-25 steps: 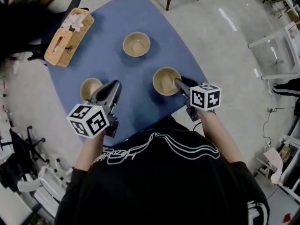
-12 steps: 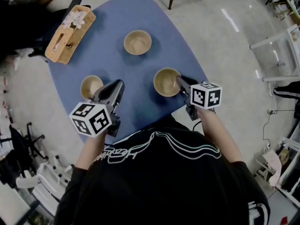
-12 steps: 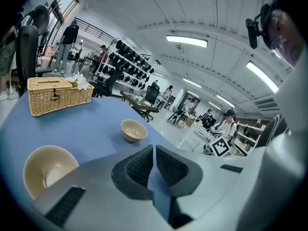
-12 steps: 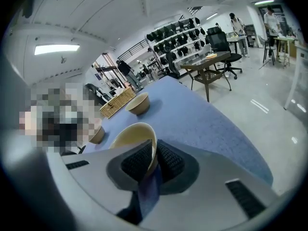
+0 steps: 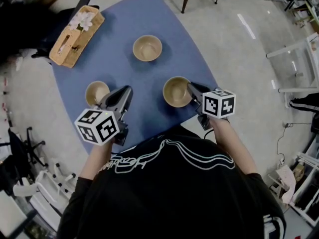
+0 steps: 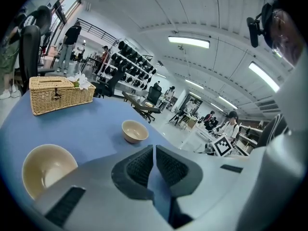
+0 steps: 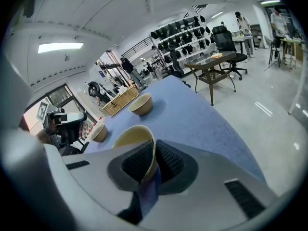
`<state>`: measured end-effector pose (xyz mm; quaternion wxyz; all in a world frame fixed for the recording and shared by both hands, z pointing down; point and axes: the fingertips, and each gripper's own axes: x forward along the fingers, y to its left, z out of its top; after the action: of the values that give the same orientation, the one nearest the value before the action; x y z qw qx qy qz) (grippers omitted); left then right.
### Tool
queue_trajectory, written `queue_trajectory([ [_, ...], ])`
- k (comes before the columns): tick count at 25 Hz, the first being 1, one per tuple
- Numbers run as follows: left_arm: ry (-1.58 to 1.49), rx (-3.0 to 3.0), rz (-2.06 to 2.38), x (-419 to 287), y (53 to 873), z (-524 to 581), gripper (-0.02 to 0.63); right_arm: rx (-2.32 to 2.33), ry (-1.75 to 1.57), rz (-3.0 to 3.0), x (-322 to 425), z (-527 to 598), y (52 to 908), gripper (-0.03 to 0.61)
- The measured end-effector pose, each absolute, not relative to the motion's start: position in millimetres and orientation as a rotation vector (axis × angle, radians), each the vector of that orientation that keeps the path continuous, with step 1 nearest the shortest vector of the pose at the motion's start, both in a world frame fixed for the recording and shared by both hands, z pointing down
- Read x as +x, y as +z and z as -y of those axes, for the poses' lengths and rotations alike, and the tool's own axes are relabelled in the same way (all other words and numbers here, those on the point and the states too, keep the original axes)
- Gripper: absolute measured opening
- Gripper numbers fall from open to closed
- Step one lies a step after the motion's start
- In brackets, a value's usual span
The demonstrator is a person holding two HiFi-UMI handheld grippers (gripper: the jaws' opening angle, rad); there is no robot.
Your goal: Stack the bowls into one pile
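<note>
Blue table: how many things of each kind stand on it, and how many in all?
Bowls: 3 (far bowl, left bowl, right bowl)
Wicker box: 1
Total: 4

The person wears a black short-sleeved T-shirt printed with white looping outlines and white stripes near one lower edge. The left gripper has a smooth grey tapered body, black cross-ribbed rubber pads and a white cube bearing black square markers.
</note>
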<state>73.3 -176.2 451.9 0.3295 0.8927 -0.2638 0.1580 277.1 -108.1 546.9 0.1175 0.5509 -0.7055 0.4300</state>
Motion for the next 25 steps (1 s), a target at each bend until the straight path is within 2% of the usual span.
queue_trajectory([
  [25, 0.304, 2.229, 0.961, 63, 439, 189, 0.038, 1.414, 1.071, 2.313, 289, 203, 481, 0.044],
])
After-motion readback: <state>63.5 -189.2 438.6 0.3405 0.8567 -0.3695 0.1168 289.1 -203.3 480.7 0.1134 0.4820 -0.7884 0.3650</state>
